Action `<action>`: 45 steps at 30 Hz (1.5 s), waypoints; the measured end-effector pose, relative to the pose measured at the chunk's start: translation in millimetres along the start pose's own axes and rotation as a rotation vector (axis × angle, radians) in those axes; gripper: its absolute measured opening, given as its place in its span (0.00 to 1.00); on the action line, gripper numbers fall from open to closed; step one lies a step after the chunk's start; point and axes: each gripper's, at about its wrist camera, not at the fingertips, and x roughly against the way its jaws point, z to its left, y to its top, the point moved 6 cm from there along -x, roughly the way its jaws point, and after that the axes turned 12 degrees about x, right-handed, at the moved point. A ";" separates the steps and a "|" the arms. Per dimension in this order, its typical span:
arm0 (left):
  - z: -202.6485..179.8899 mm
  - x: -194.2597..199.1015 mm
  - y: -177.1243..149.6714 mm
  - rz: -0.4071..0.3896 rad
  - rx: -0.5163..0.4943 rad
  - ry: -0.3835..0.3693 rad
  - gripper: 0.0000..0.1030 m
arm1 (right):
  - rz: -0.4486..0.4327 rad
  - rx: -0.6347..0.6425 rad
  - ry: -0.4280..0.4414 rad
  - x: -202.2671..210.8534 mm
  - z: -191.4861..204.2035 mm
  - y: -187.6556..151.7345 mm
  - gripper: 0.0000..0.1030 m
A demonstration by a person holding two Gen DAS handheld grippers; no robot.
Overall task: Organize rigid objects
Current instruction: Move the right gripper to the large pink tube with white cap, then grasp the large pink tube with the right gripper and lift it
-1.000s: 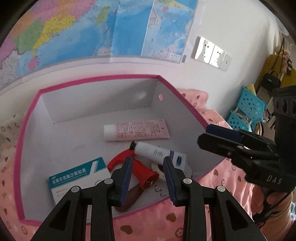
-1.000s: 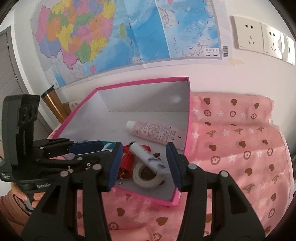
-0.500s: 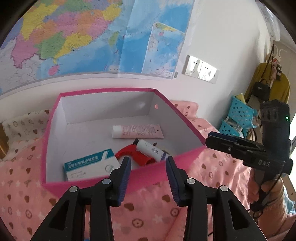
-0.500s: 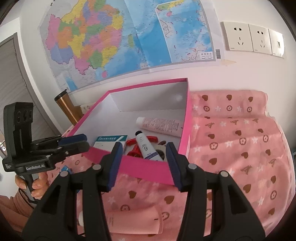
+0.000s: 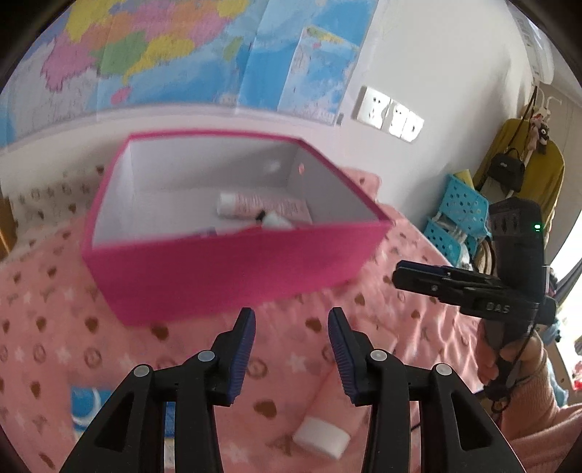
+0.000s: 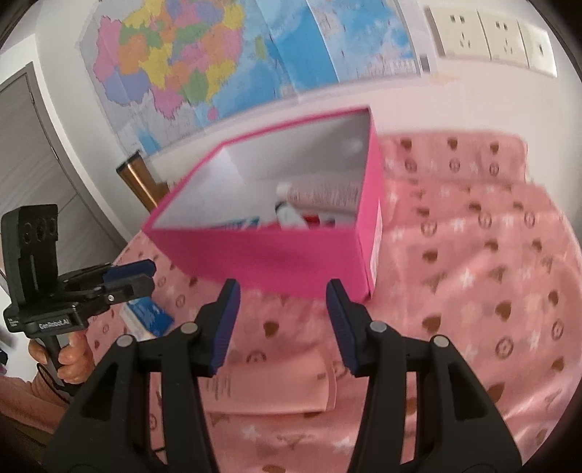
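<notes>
1. The right gripper's body, seen from the left wrist view, carries the letters "DAS" in pale print; the left gripper's body, seen from the right wrist view, reads "GenRobot.AI".
2. The map (image 6: 203, 62) on the wall and the label on the box's side wall are too blurred to read.
3. The left gripper (image 5: 291, 329) has its blue-padded fingers spread wide apart with nothing between them; it hovers over the pink blanket (image 5: 43, 327), just in front of the box's near wall.
4. The right gripper (image 6: 282, 303) is likewise spread wide and holds nothing, hanging above the blanket in front of the box.
5. From the right wrist view the left gripper shows from the side at far left, and from that angle I cannot tell its gap.
6. The pink box (image 5: 225, 269) sits on the blanket near the wall, its top open and its inside white.
7. Inside the box lie a pink tube (image 5: 265, 207) with a white cap, a white tube (image 6: 289, 216) with a dark cap and a bit of something red (image 6: 313, 219); the near wall hides the rest.
8. Outside the box, a pink tube (image 6: 276, 385) with small unreadable print lies flat on the blanket below the right gripper's fingers; its white cap (image 5: 322, 438) shows in the left wrist view.
9. A blue and white carton (image 6: 147, 314) lies on the blanket near the box's left corner, below the left gripper.
10. White wall sockets (image 6: 491, 34) sit to the right of the map.
</notes>
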 end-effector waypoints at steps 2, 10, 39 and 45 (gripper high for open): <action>1.6 -1.4 -12.0 0.029 0.009 -0.006 0.41 | 0.032 -0.013 0.002 -5.6 -1.6 -12.1 0.50; 5.2 3.6 -45.6 0.061 0.013 0.027 0.41 | 0.090 -0.064 0.011 -15.9 -6.5 -41.0 0.50; -1.7 -4.7 -92.5 0.189 0.046 -0.031 0.39 | 0.148 -0.077 0.013 -28.1 -6.3 -60.9 0.50; 4.1 -8.6 -85.5 0.184 0.059 -0.006 0.39 | 0.159 -0.066 0.009 -24.8 -3.1 -63.6 0.51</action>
